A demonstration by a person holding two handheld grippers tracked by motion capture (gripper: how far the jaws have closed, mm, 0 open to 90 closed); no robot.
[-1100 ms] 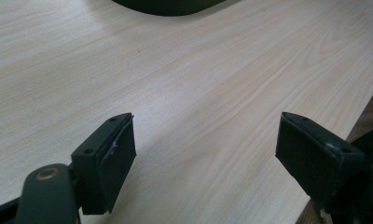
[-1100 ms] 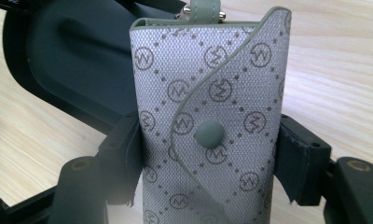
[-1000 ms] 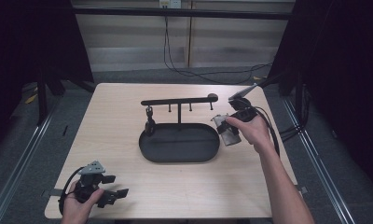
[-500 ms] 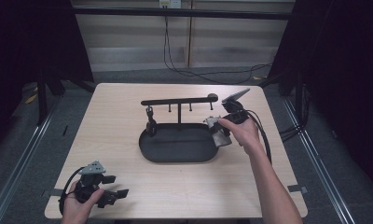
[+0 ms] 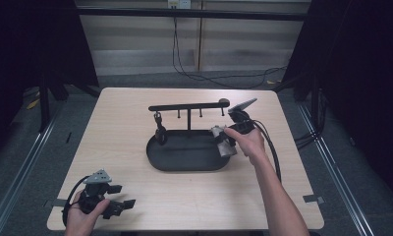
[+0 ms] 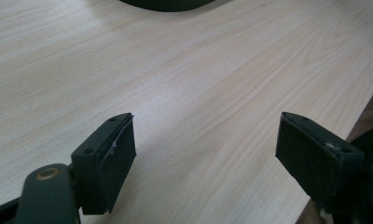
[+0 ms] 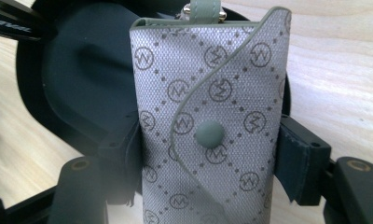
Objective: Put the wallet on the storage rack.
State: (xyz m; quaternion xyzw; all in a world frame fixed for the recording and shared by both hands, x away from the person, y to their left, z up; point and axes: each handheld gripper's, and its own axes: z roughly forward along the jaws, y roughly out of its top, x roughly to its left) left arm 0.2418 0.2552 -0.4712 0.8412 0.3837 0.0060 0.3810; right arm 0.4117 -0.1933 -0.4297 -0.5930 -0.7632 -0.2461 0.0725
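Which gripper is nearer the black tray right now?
Right. The right gripper holds a grey pouch over the right end of the black tray. The left gripper rests near the table's front left corner, well away from it, jaws open and empty.

A light wooden table (image 5: 135,128) carries a black oval tray (image 5: 184,158) with a hook rack near its middle.

Grey monogrammed pouch (image 7: 212,126) (sage trim), black tray (image 5: 184,160), pale wooden table (image 5: 135,128).
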